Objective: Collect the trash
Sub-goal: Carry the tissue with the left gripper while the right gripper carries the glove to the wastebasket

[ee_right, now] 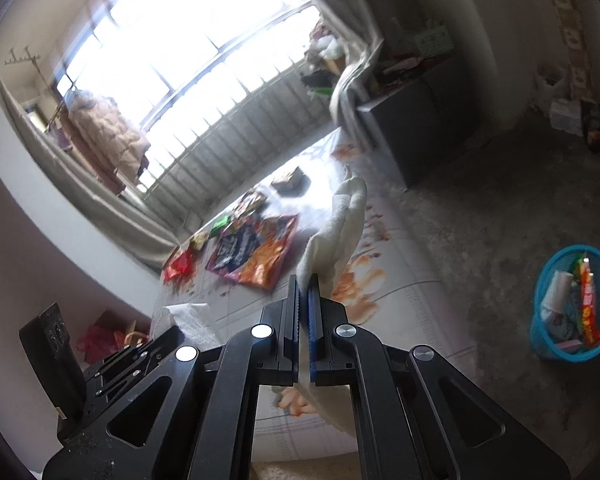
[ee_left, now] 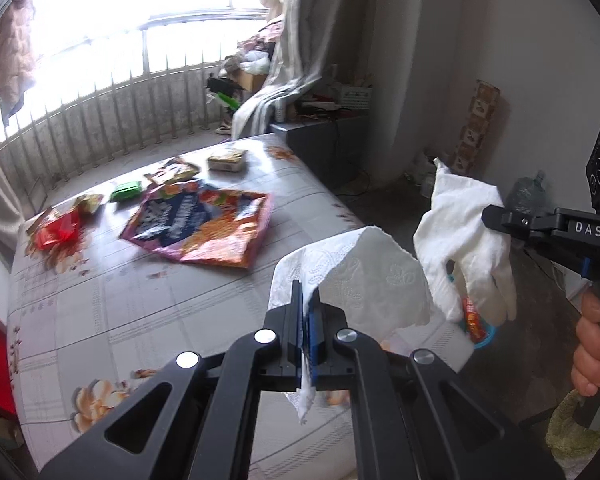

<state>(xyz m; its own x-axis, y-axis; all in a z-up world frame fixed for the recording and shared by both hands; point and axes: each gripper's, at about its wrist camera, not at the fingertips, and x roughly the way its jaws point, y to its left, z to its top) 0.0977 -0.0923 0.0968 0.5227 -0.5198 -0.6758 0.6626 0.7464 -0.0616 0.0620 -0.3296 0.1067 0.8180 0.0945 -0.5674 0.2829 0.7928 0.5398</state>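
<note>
- The left claw is clamped on a crumpled white embossed paper tissue; the tissue stands up above the tips and a small torn end hangs under the pads.
- The right claw is pressed together on a white folded paper towel. Most of the towel rises in front of its tips, and a part hangs below them.
- Both papers look very light, soft and easy to tear. I judge that a pinch on a thick bunched fold is the safest hold, because a thin edge can rip or slide out.
- The round blue plastic mesh basket stands on the grey floor, to the right of the right claw and lower. It has already some wrappers and paper inside.
- More trash lies on the flower-patterned bed, ahead and to the left of the left claw: a large flat purple and orange snack bag, a small green packet and a red crumpled wrapper.
- These foil wrappers seem light, smooth and slippery. I would take them at a raised corner or edge.
</note>
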